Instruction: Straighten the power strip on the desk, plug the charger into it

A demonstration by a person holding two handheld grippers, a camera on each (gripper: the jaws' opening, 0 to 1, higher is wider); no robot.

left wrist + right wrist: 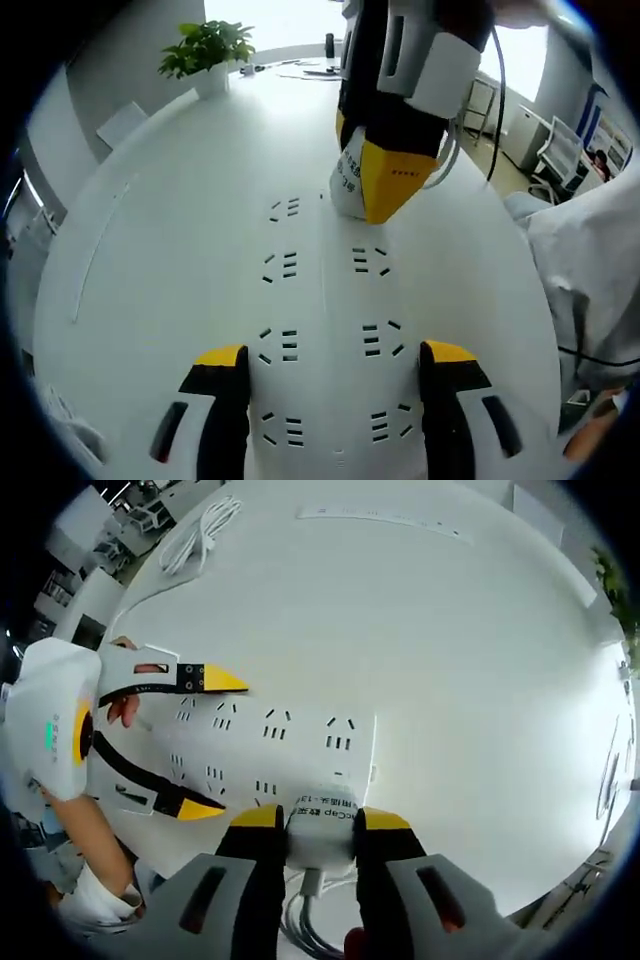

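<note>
Power strip [325, 340] lies flat on the white desk [150, 220] in the left gripper view, its long axis running straight away from the camera between the left gripper's [335, 375] two yellow-tipped jaws. Those jaws stand spread on either side of the strip's near end; whether they press its edges I cannot tell. Socket rows run in two columns up the strip. At its far end the right gripper [385, 195] comes down from above, closed on the white charger [350, 185], which sits at the strip's last sockets. Bare desk spreads to the left of the strip, as far as a potted plant [210, 55] near the far edge.

In the right gripper view, the strip [270, 745] runs crosswise, its long axis left to right. The right gripper [320, 830] clamps the charger [322, 835] between both jaws at the strip's near long edge, a cable [310, 920] trailing below. The left gripper [205, 742] straddles the strip's left end with jaws spread. Beyond the strip the desk [430, 610] lies bare and wide; a coiled white cord [200, 530] rests well apart, near the far edge.
</note>
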